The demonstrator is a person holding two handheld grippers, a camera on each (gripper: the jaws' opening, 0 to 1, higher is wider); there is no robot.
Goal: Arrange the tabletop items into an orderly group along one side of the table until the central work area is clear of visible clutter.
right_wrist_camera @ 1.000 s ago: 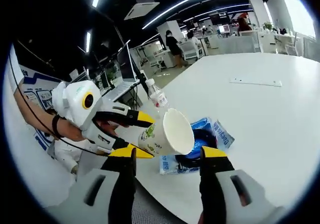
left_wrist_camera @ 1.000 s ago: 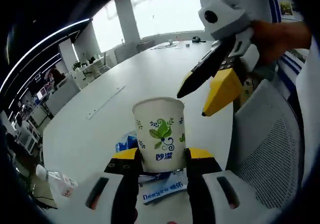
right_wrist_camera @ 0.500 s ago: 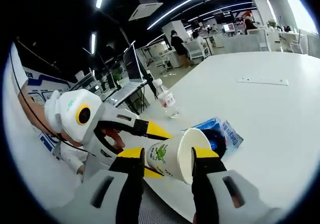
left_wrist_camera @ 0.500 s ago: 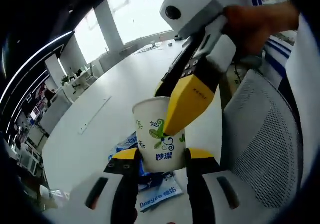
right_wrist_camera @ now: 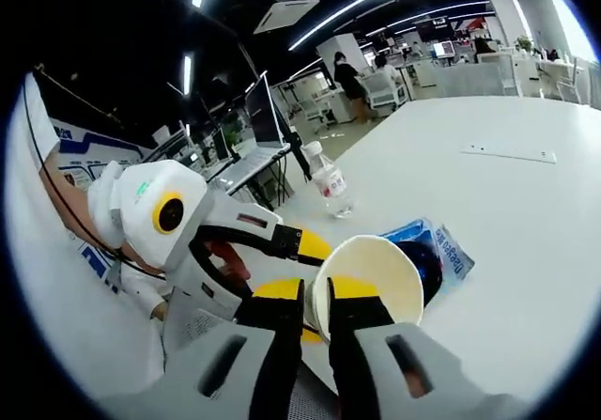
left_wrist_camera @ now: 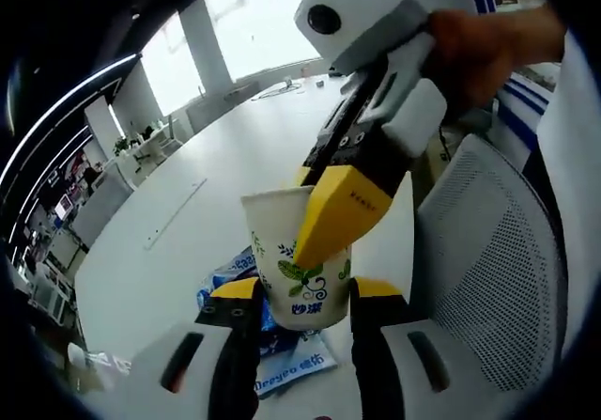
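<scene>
You worked in a large open office with strip lights overhead, bright windows on one side and rows of desks with monitors at the back. The long white surface ran away from you, mostly bare. A grey mesh chair stood just beside its near edge.

On the surface lay a blue packet with white lettering, and a clear water bottle stood upright near the edge beyond it. A flat white strip lay further out.

Your left tongs were clenched on the sides of the paper cup, holding it upright above the blue packet. Your right tongs were pinched on the cup's rim, one jaw inside and one outside. In the left gripper view they crossed the front of the cup.
</scene>
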